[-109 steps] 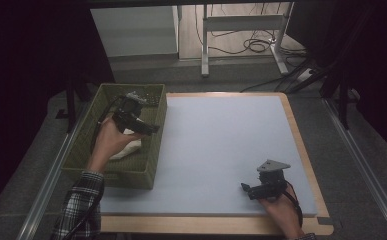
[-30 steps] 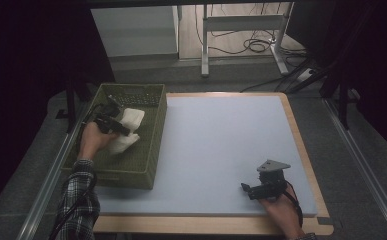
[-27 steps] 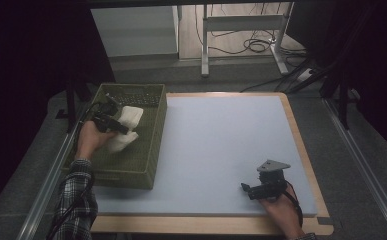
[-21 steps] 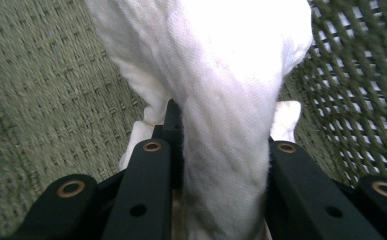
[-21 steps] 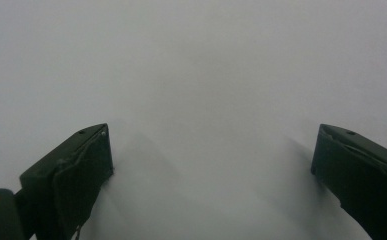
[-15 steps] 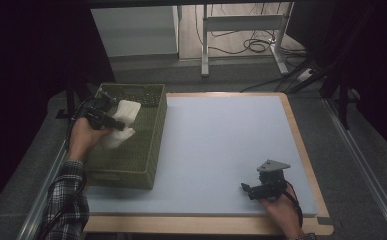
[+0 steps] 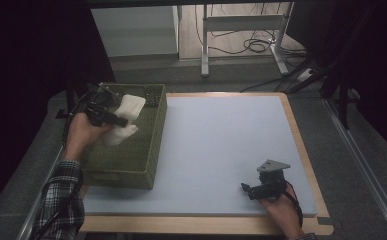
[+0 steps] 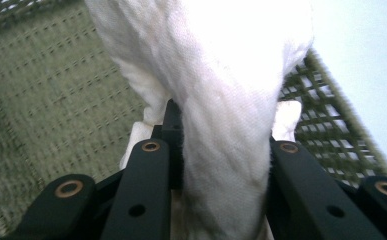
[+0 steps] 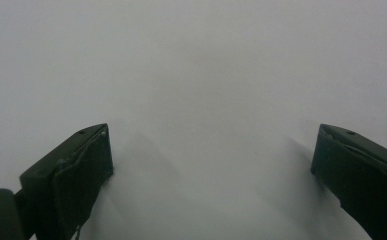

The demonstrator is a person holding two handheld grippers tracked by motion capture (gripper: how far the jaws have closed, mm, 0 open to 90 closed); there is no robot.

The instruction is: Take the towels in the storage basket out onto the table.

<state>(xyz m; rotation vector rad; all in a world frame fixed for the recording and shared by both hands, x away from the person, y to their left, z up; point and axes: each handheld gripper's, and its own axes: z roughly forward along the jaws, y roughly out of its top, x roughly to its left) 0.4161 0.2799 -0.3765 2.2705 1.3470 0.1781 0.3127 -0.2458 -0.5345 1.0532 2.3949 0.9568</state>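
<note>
Two grippers, one basket, one white cloth on a pale grey table [image 7: 221,145]. Nearest the camera, at the table's front right, the right gripper [image 7: 246,188] rests low over the bare surface in a person's hand, its jaws spread wide with nothing between them; the right gripper view shows both black pads [image 9: 83,175] apart over blank tabletop. Farther back on the left, the left gripper [image 7: 122,120] is raised over the green woven basket [image 7: 131,160], which sits at the table's left edge. Its jaws are clamped narrow on the white cloth [image 7: 126,117], bunched between the pads and lifted clear of the basket floor. In the left gripper view the cloth [image 8: 221,125] hangs thick between the two jaws, with basket weave [image 8: 56,110] below and behind it.
</note>
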